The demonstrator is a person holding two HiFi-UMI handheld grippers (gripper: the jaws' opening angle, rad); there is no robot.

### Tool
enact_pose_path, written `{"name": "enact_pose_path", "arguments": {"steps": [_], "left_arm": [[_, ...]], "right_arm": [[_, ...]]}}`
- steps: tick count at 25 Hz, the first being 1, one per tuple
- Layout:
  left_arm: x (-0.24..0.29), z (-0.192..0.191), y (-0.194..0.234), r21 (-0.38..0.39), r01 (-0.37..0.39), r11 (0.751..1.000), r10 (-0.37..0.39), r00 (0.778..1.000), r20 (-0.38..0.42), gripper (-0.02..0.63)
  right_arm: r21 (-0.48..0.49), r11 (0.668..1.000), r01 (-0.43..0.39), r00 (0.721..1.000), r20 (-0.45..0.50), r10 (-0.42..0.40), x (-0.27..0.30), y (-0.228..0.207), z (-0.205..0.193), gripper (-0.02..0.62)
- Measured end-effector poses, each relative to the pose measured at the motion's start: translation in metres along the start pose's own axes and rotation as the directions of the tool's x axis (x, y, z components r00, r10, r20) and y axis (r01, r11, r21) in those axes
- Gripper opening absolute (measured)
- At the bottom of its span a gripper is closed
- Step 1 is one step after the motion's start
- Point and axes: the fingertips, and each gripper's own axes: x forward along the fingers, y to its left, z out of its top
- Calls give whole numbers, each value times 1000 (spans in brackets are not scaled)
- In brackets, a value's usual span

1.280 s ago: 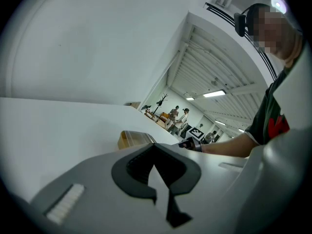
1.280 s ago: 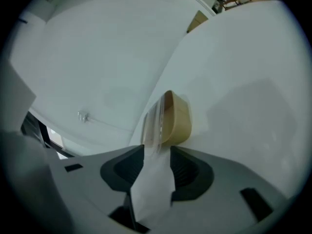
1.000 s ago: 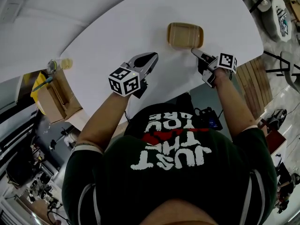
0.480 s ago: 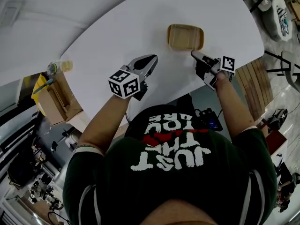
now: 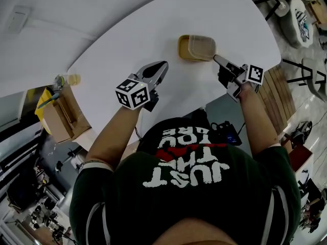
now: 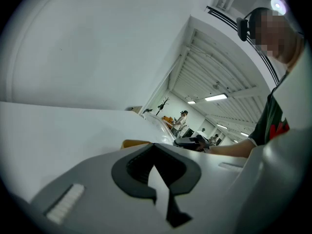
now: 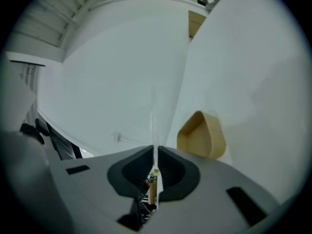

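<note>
Head view: a white table (image 5: 153,40) is topped by a tan container (image 5: 184,48), sat just beyond the right gripper (image 5: 217,59). A clear lid (image 5: 203,45) is pinched by its edge in those shut jaws and held tilted over the container, so probably not seated flat yet. The left gripper (image 5: 163,65) is kept closed, empty, well apart.

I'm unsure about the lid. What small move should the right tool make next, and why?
Probably raise the clear lid slightly higher, off the tan container. The right tool is shut on the lid's edge, the lid hangs partly over the container, and the left tool is apart from both.
</note>
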Motion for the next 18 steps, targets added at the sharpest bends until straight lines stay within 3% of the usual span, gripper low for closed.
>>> {"name": "enact_pose_path", "arguments": {"steps": [5, 10, 18], "left_arm": [[0, 48, -14, 55, 0, 998, -3, 998, 68, 2], [-3, 103, -35, 125, 6, 992, -22, 991, 133, 2], [-21, 195, -92, 254, 19, 967, -82, 968, 239, 2]], "right_arm": [[-154, 988, -1, 997, 72, 12, -21, 55, 46, 31], [-313, 950, 7, 992, 119, 32, -32, 119, 82, 31], [-594, 803, 50, 982, 174, 68, -49, 240, 116, 31]]}}
